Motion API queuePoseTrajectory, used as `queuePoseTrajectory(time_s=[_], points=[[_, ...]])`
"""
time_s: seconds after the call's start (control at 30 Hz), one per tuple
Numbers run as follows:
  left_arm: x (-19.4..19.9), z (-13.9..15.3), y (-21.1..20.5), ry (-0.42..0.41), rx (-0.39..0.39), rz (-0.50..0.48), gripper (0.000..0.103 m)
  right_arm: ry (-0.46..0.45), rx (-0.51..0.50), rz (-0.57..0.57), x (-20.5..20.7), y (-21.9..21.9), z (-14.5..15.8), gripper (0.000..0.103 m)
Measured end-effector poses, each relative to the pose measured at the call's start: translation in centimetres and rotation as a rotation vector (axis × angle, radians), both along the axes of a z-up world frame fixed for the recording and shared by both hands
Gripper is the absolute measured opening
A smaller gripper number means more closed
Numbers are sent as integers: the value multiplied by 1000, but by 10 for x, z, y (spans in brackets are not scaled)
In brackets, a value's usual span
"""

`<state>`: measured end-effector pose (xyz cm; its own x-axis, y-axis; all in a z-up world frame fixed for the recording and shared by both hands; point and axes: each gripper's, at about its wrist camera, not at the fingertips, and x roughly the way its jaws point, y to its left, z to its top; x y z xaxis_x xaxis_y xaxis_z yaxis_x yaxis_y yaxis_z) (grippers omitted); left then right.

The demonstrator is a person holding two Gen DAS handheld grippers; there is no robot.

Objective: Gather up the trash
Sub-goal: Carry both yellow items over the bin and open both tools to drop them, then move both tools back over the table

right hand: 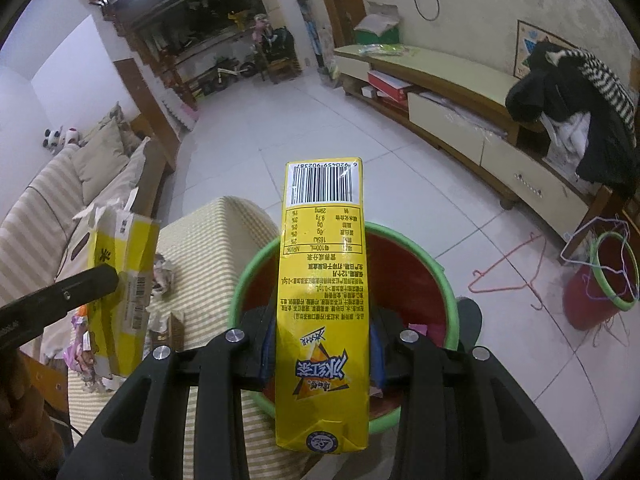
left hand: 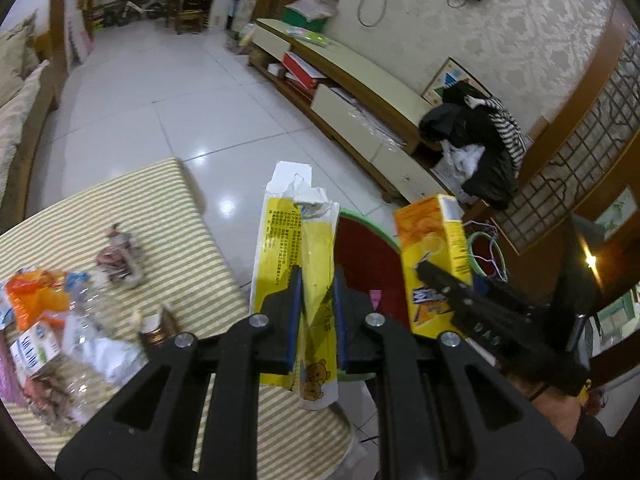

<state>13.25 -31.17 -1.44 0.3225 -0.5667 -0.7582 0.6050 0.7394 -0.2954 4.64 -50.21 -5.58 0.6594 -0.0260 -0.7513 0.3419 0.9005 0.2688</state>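
Observation:
My left gripper (left hand: 316,280) is shut on a torn, flattened yellow-and-white box (left hand: 292,240), held over the edge of the striped table (left hand: 120,208). Just beyond it stands a red bucket with a green rim (left hand: 362,217). My right gripper (right hand: 322,340) is shut on a yellow drink carton (right hand: 324,264), which hangs directly above the same bucket (right hand: 448,280). In the left wrist view the carton (left hand: 436,256) is to the right of the torn box. The right wrist view shows the torn box (right hand: 120,280) at the left, above the table.
Loose trash lies on the table: a clear plastic bottle (left hand: 88,320), an orange wrapper (left hand: 36,296) and crumpled paper (left hand: 120,256). A second red bucket with wire hangers (right hand: 600,280) and a pink hanger (right hand: 508,268) are on the tiled floor. A low cabinet (right hand: 460,92) lines the wall.

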Motion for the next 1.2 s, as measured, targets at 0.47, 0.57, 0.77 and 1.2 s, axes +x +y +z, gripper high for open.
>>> queuePoseTrajectory(time_s=[0.47, 0.57, 0.77, 1.2], points=[[10, -22, -50, 74, -6, -88, 14, 51, 31, -32, 1, -21, -30, 34], [12, -25, -56, 82, -7, -96, 14, 52, 36, -32, 4, -23, -34, 34], [19, -26, -61, 90, -15, -91, 23, 54, 18, -28, 6, -21, -35, 41], [25, -4, -15, 26, -55, 57, 94, 29, -6, -18, 2, -11, -23, 76]])
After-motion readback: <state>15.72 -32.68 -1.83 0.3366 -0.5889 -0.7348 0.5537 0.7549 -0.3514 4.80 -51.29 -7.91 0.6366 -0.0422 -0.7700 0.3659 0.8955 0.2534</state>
